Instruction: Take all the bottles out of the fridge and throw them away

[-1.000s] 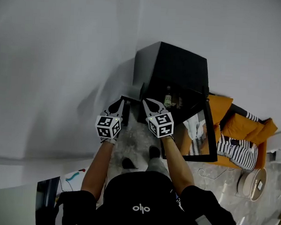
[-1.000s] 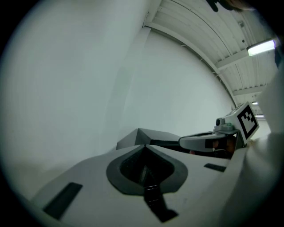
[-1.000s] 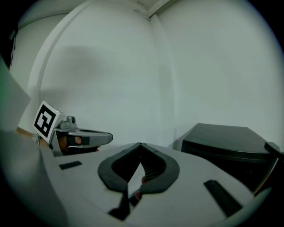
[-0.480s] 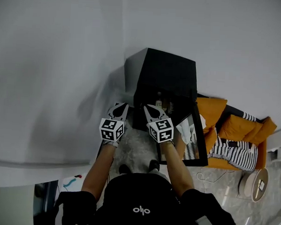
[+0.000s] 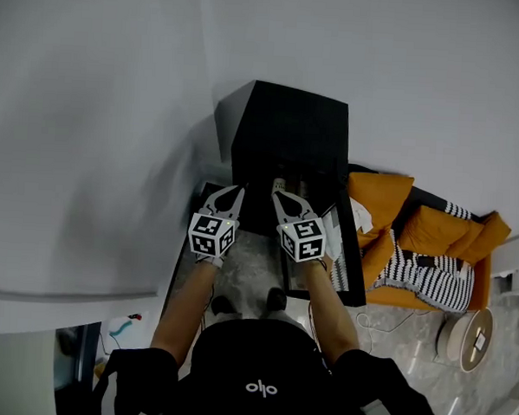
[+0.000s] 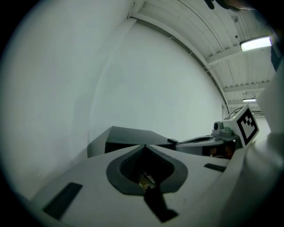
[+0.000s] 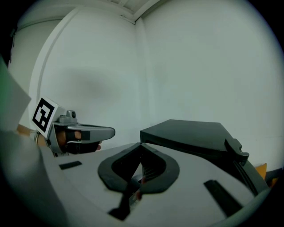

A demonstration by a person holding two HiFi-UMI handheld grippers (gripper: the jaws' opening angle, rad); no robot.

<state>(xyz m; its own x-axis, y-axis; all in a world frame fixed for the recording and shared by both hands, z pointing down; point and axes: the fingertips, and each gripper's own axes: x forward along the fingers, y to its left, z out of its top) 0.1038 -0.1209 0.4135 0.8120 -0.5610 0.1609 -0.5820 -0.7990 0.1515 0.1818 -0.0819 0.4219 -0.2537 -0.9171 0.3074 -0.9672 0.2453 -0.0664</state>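
Left gripper (image 5: 231, 194) and right gripper (image 5: 281, 197), jaws pressed together and empty, sit side by side just before the open black fridge (image 5: 290, 126).

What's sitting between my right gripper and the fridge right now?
Nothing. In the head view the right gripper, jaws shut and empty, points straight at the open fridge with no object between them.

Black cap (image 5: 255, 371) and sleeves (image 5: 138, 374); grey left gripper (image 5: 236, 191) and right gripper (image 5: 276, 195) carry black-and-white cubes (image 5: 211, 235).
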